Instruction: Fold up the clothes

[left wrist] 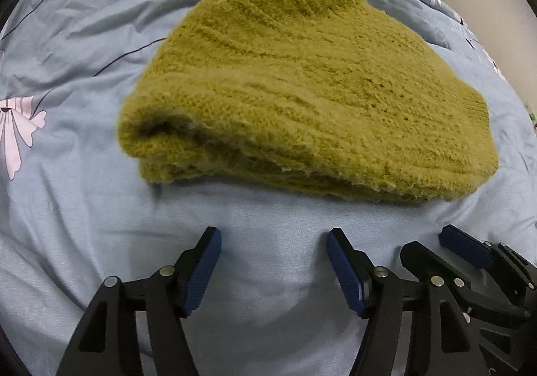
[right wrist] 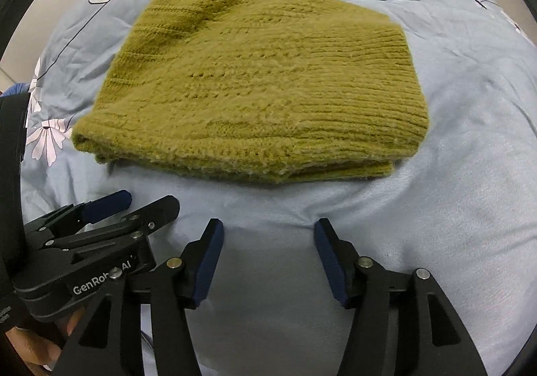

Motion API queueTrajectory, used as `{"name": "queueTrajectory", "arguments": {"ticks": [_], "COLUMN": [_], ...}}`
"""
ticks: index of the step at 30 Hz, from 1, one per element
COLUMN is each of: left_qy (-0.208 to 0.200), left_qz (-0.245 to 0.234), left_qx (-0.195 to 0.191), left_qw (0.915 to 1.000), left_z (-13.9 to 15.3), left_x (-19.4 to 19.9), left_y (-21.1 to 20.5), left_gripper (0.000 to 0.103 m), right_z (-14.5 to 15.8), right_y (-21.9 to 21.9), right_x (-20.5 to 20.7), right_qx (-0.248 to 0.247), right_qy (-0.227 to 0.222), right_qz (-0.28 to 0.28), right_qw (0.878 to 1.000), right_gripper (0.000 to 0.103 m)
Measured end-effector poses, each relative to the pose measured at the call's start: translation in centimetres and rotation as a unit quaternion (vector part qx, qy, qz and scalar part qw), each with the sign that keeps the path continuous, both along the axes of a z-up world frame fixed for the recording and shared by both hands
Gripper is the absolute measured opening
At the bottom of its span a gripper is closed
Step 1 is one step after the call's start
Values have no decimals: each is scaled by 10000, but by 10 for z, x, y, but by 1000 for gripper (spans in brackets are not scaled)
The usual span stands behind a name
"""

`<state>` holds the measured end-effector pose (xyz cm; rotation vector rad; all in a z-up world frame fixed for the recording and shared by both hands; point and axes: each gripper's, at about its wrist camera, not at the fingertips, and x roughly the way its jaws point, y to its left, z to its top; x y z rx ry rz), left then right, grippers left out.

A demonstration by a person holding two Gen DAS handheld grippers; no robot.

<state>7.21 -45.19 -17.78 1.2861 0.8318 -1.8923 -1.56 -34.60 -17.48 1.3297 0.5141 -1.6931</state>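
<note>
An olive-green knitted sweater point(left wrist: 288, 87) lies folded in a thick stack on a light blue bedsheet point(left wrist: 268, 235); the right wrist view shows the same sweater point(right wrist: 255, 94) with its layered edge facing me. My left gripper point(left wrist: 273, 236) is open just short of that near edge, nothing between its blue pads. My right gripper point(right wrist: 268, 228) is open too, empty, a little back from the sweater's front edge. Each gripper appears in the other's view: the right gripper point(left wrist: 433, 242) at the lower right, the left gripper point(right wrist: 147, 201) at the lower left, close beside each other.
The bedsheet point(right wrist: 453, 174) is wrinkled, with pale pink flower prints point(left wrist: 16, 127) and thin dark lines at the left. A person's hand point(right wrist: 37, 342) holds the left tool at the bottom left. Bare floor shows past the bed's far edge.
</note>
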Motion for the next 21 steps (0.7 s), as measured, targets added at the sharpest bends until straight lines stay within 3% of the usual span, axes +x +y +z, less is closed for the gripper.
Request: {"name": "queueTrajectory", "arguments": {"ticks": [21], "left_qy": [93], "left_qz": [-19], "left_qx": [236], "left_qw": [9997], "left_z": [-27], "left_x": [9], "left_y": [-14], "left_gripper": [72], "right_z": [-7], "right_y": [4], "right_x": [7], "right_qx": [154], "right_qy": [201], "right_qz": [-2], "right_qw": [9997], "right_gripper": [59]}}
